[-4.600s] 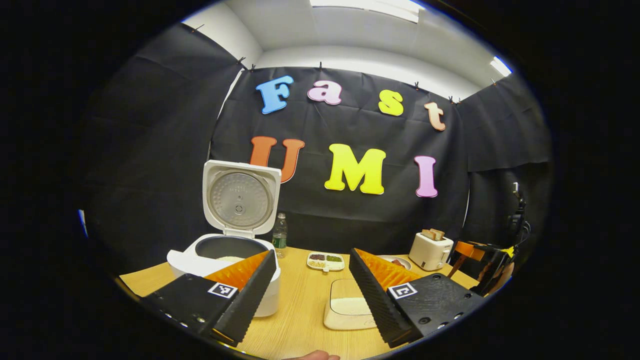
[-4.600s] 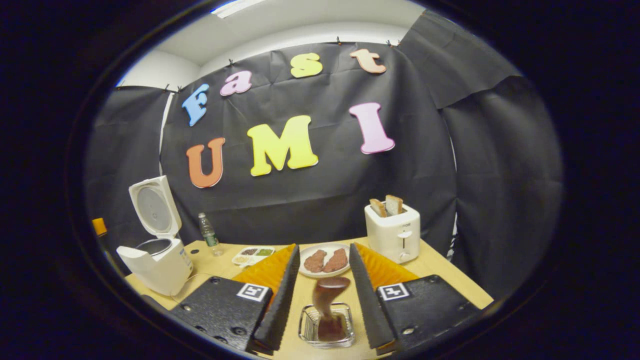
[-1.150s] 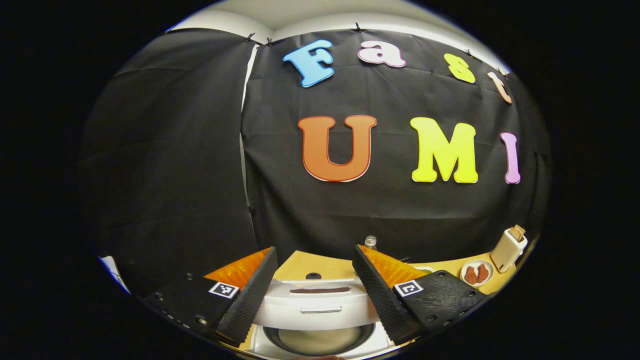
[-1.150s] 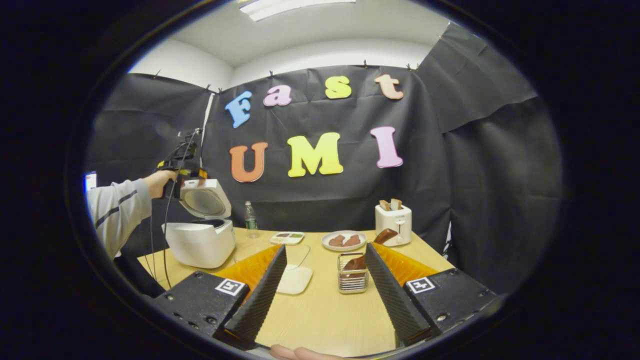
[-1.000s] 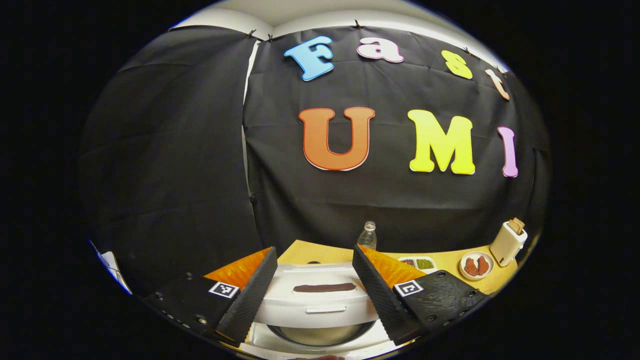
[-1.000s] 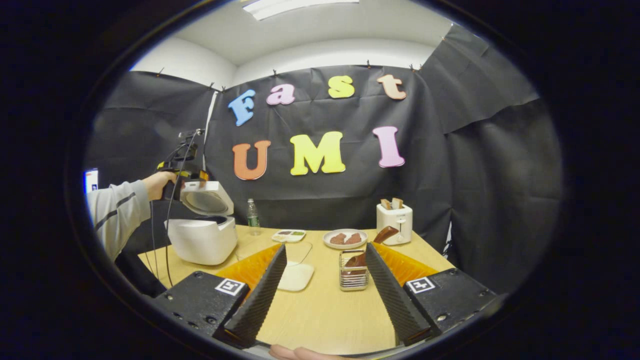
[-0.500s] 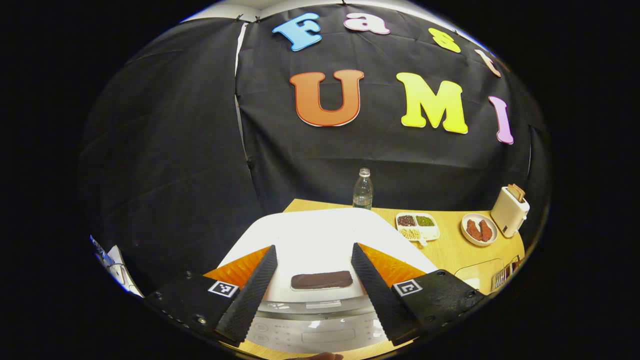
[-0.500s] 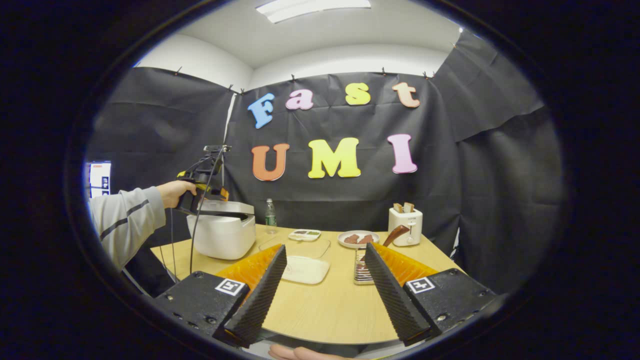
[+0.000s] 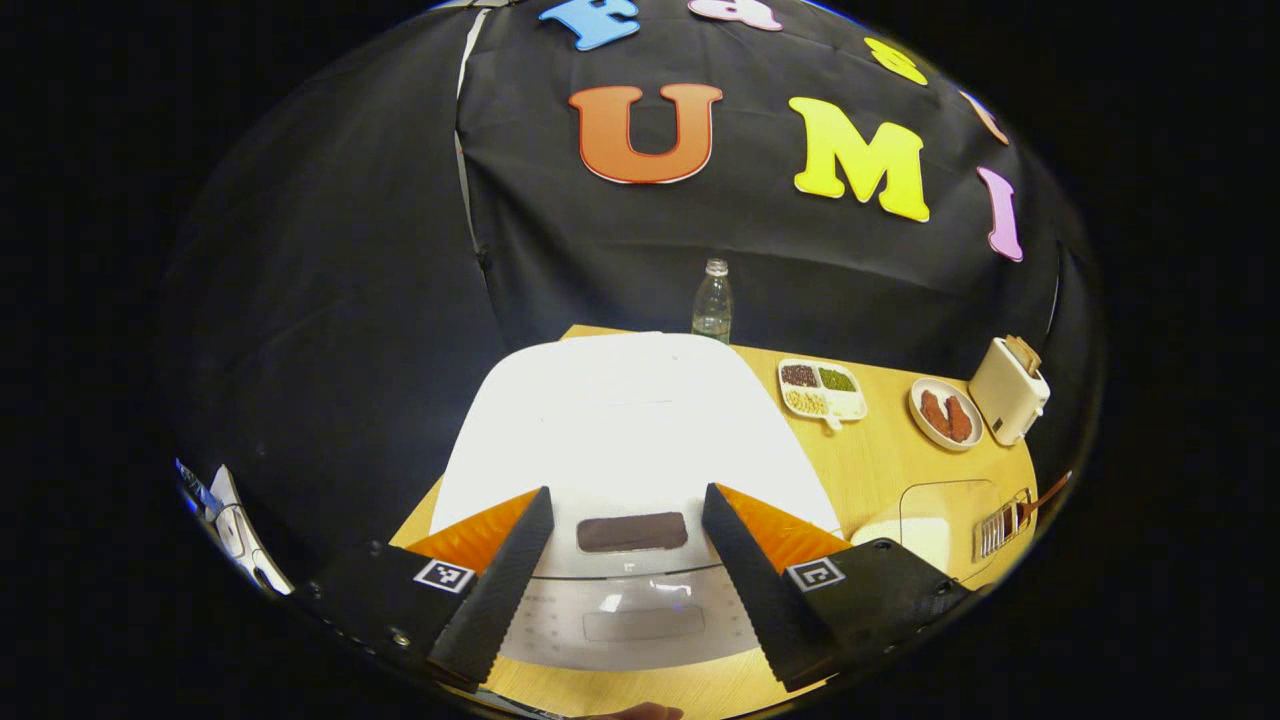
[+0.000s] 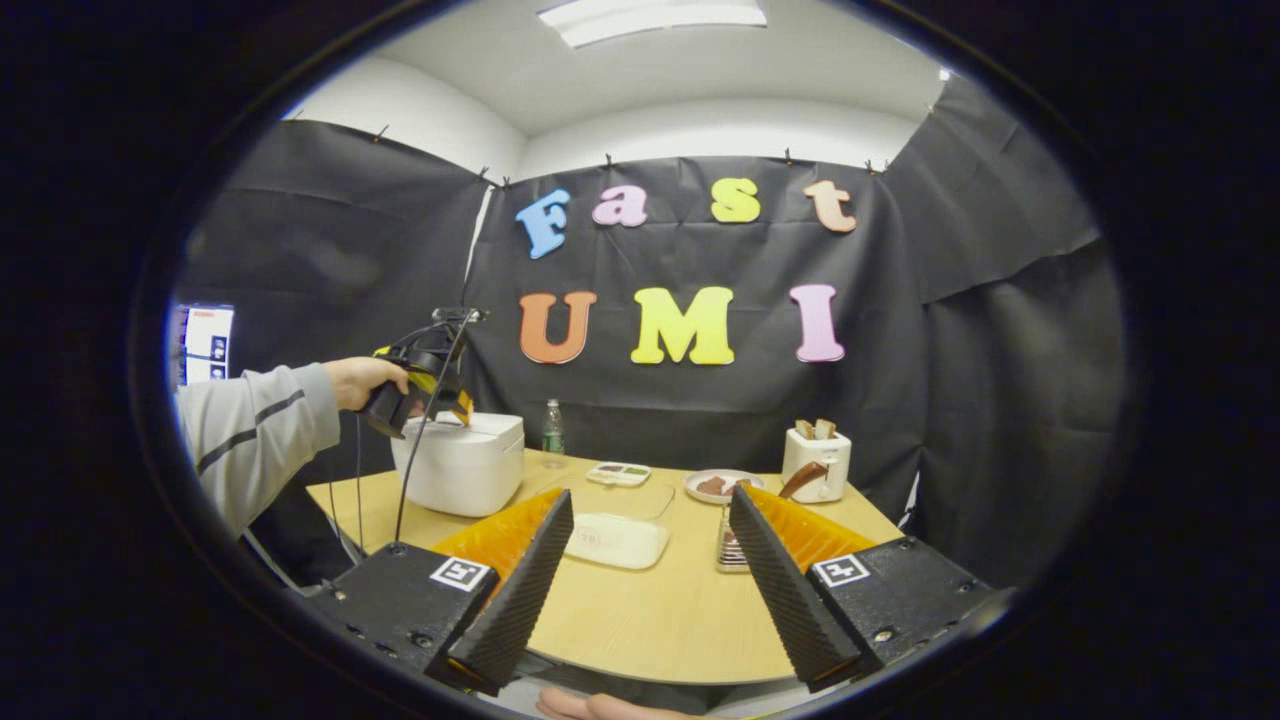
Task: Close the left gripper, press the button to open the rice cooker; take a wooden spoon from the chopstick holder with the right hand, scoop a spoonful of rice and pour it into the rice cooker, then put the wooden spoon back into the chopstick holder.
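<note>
Change: over the last second the cooker (image 9: 630,420) lid went from raised, pot showing, to flat on the body; the left gripper (image 9: 625,555) followed it down.
Left gripper: fingers apart, straddling the dark button (image 9: 632,532) at the lid's front edge, neither finger pressing on it.
Right gripper (image 10: 650,575): fingers wide apart, empty, hanging over the near table (image 10: 650,620).
Spoon (image 10: 797,479): back in the holder (image 10: 730,548), handle leaning toward the toaster (image 10: 815,452).
Rice tray (image 10: 617,540): on the table between cooker and holder.
Step in hand: judged to be seating the lid, with spoon work apparently done.
How to do it well: push straight down near the front edge, off the button, since a knock there might spring the lid; then lift clear.
Writing: fingers carry small square black-and-white markers; the cooker's panel marks (image 9: 640,620) and the bottle (image 9: 711,308) label were too small to read.
</note>
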`<state>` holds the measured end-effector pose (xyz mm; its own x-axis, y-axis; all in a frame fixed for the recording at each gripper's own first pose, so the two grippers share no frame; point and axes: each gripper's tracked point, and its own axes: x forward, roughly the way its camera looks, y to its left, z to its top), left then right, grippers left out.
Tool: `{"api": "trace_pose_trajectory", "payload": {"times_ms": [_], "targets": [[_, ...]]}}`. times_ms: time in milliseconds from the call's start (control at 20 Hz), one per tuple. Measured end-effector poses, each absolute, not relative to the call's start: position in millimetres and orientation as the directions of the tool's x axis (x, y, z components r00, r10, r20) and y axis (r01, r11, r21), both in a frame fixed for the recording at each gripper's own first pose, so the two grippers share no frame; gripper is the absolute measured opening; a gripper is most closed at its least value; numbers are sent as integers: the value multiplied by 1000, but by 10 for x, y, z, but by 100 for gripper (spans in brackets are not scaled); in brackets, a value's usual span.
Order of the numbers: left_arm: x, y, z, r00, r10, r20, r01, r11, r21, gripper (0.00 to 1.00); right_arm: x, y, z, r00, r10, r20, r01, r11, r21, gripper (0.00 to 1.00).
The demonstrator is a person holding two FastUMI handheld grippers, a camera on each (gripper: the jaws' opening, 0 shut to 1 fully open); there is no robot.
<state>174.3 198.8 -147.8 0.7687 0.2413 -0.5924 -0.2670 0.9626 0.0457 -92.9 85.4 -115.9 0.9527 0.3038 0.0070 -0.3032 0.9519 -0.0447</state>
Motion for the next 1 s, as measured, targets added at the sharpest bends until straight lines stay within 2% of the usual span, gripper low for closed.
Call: {"api": "trace_pose_trajectory", "payload": {"times_ms": [300,350,450,500,550,600,650,750,900,950,1000], "targets": [[1648,1894,-1492,764,215,-608,-236,971,47,99,-1013,963,-1143,949,314,16,-313,948,-64,95],[1633,1899,-1491,768,216,-604,-239,970,42,99,-1029,979,-1151,949,316,13,-314,947,-67,100],[1628,1902,-1502,779,215,-589,-236,971,42,99,-1057,993,-1159,948,317,11,-315,946,-68,100],[1624,1897,-1509,783,220,-582,-244,969,38,100,-1065,997,-1159,949,316,12,-314,947,-68,95],[1621,1905,-1489,788,226,-572,-254,967,32,100,-1071,990,-1144,950,313,14,-311,948,-66,94],[1617,1900,-1480,795,233,-559,-257,966,37,100,-1076,982,-1136,952,307,15,-305,950,-68,100],[1611,1899,-1486,798,240,-554,-264,964,37,100,-1087,959,-1121,954,300,17,-298,952,-71,95],[1574,1883,-1457,801,245,-546,-266,963,41,99,-1082,909,-1070,959,283,29,-280,957,-74,94],[1494,1796,-1353,815,230,-531,-249,968,35,97,-1073,846,-1020,964,262,40,-259,964,-64,100],[1480,1764,-1280,827,225,-514,-241,970,36,97,-1064,815,-1006,966,253,41,-251,966,-64,95],[1440,1737,-1188,842,223,-491,-232,972,43,97,-1058,788,-977,969,245,43,-242,968,-65,94]]}}
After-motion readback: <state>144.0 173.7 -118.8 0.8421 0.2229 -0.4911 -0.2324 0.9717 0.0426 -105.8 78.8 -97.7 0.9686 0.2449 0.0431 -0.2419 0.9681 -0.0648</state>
